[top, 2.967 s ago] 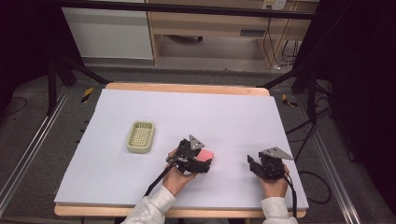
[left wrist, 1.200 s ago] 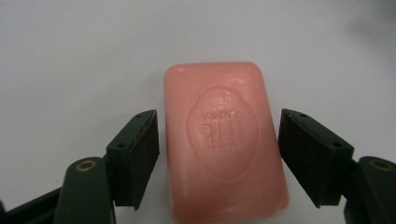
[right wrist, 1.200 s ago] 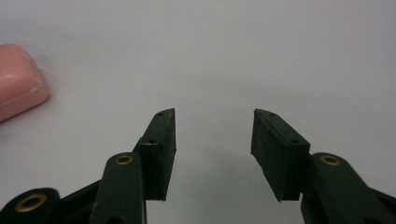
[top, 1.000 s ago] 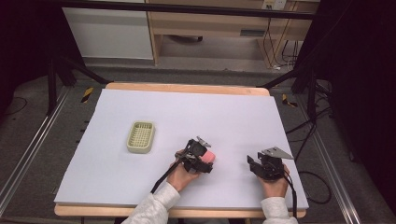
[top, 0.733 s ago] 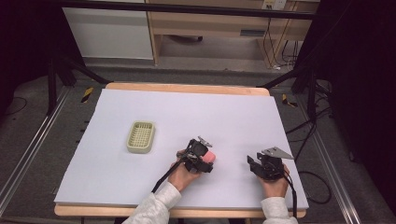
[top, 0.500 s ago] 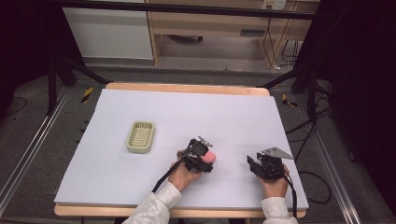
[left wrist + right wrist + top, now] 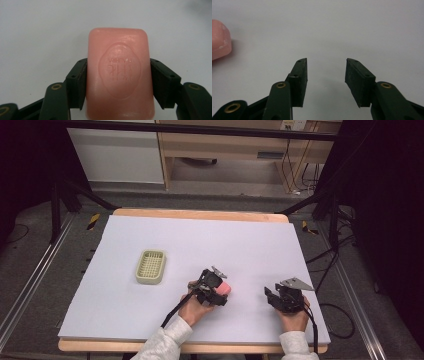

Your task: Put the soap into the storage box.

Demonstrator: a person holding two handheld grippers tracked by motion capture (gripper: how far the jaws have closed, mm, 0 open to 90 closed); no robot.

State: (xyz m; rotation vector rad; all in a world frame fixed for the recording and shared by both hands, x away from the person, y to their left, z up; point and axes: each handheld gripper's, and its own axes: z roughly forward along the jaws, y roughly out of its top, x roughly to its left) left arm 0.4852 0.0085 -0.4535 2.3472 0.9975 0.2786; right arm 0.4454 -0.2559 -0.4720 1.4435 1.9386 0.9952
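Soap gripped and shifted slightly right on the worktop

The left hand-held gripper (image 7: 118,75) clamped the pink soap bar (image 7: 119,75), having edged rightward since three seconds earlier; the right hand-held gripper (image 7: 325,82) rested empty, jaws apart; the soap dish (image 7: 150,266) waited well left.

My worktable (image 7: 150,350) is a wooden board covered by a white sheet (image 7: 240,245) that leaves bare wood along the far and near edges. A pale green slotted basket (image 7: 150,266) lies flat on the sheet, to the left of and beyond my left claw (image 7: 220,290), well apart from it. Between my two claws, and beyond my right claw (image 7: 272,296), the sheet is plain white.
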